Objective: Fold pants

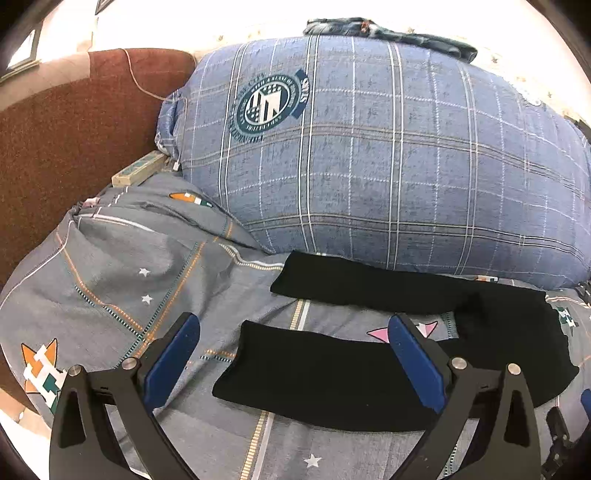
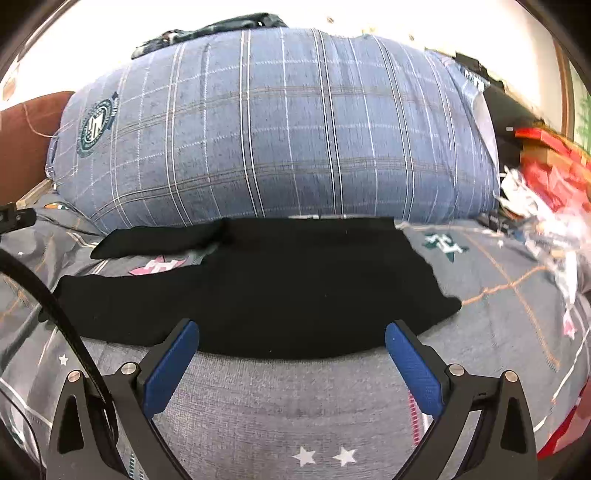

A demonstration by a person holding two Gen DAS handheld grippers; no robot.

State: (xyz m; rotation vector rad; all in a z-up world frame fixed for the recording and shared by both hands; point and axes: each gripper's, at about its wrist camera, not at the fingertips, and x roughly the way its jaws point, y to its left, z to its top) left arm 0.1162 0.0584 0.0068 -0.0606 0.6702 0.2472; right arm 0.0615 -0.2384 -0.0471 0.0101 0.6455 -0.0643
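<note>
Black pants [image 1: 325, 380] lie flat on the grey patterned bedsheet [image 1: 122, 280], the two legs spread apart and pointing left, the waist to the right. In the right wrist view the pants [image 2: 288, 288] show their wide waist part in the middle and both legs running left. My left gripper [image 1: 291, 332] is open and empty, hovering over the near leg's cuff end. My right gripper [image 2: 291, 334] is open and empty, just in front of the near edge of the waist part.
A big blue plaid duvet bundle [image 1: 369, 155] lies right behind the pants, with dark jeans [image 1: 388, 33] on top. A brown headboard [image 1: 55, 122] stands at left. Red packaging and plastic wrap [image 2: 546, 184] clutter the bed's right side.
</note>
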